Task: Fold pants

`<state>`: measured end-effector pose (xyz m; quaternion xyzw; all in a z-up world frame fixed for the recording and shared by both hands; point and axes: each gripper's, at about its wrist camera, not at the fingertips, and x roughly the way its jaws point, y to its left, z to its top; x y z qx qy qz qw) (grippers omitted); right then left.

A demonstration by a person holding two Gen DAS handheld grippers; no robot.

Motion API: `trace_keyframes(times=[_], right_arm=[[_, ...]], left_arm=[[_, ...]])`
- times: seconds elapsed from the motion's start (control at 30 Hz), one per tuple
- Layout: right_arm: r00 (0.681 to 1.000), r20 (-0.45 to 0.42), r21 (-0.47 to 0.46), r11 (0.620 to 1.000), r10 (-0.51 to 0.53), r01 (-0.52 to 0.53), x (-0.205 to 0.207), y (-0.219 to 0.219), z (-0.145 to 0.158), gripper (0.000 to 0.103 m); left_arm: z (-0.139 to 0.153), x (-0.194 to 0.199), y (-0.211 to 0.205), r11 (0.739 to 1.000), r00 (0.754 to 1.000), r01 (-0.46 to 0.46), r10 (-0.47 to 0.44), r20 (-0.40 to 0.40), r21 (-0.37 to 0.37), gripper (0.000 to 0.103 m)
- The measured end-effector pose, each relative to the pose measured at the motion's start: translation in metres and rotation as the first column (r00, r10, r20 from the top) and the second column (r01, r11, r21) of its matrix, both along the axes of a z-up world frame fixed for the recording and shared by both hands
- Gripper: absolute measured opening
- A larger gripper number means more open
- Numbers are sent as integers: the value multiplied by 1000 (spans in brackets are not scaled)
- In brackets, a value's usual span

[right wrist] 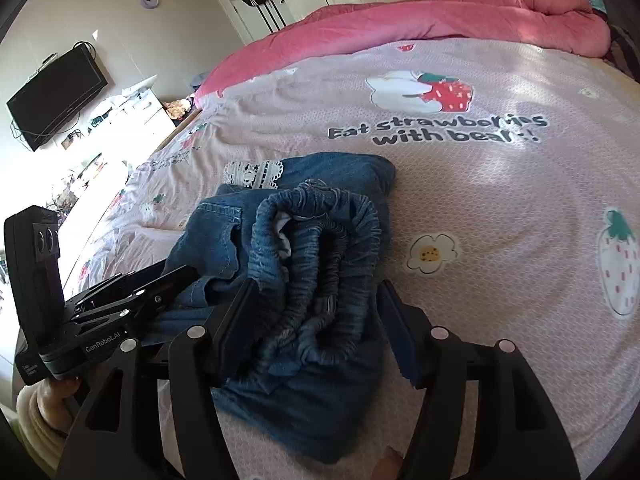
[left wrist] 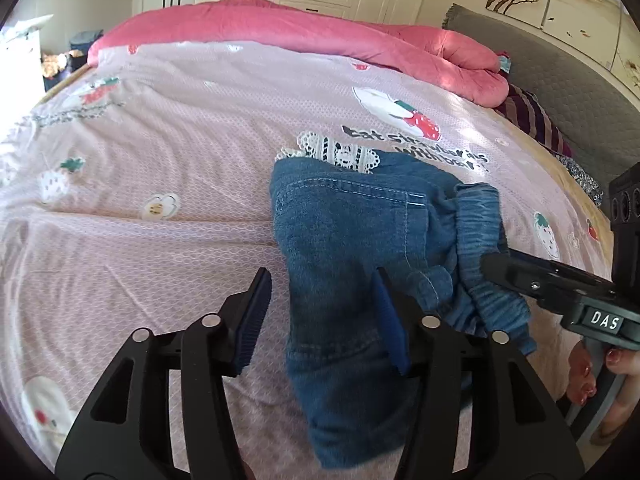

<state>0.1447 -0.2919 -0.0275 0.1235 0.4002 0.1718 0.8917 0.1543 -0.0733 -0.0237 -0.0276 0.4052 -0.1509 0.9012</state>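
Folded blue denim pants (left wrist: 352, 248) lie on the pink strawberry-print sheet (left wrist: 160, 152), white lace trim (left wrist: 340, 152) showing at their far end. Their gathered elastic waistband (right wrist: 320, 248) is bunched on top. My left gripper (left wrist: 322, 316) is open: its right finger rests over the denim and its left pad stands on bare sheet beside the pants' edge. My right gripper (right wrist: 316, 320) is open, straddling the waistband without pinching it. Each gripper shows in the other's view, the right gripper (left wrist: 494, 266) at the waistband (left wrist: 480, 232), the left gripper (right wrist: 176, 276) at the pants' (right wrist: 216, 240) left side.
A rolled pink quilt (left wrist: 280, 24) lies along the far side of the bed, with a striped pillow (left wrist: 532, 120) and grey headboard (left wrist: 540, 72) to the right. A wall TV (right wrist: 56, 96) and cluttered dresser (right wrist: 148, 112) stand beyond the left edge. A hand (left wrist: 600, 368) holds the right gripper.
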Motion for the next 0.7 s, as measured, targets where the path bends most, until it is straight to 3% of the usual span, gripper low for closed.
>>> trace_keyframes(times=[0.3, 0.5, 0.7], right_arm=[[996, 94, -68, 998, -3, 10, -40, -2, 27, 74], [981, 192, -140, 990, 5, 23, -71, 5, 49, 84], [964, 264, -154, 987, 6, 36, -99, 8, 70, 93]], left_arm=[[23, -29, 6, 1000, 999, -3, 3, 54, -2, 58], [39, -51, 12, 1000, 996, -9, 9, 87, -7, 69], [53, -78, 18, 1000, 993, -19, 20, 120, -9, 82]])
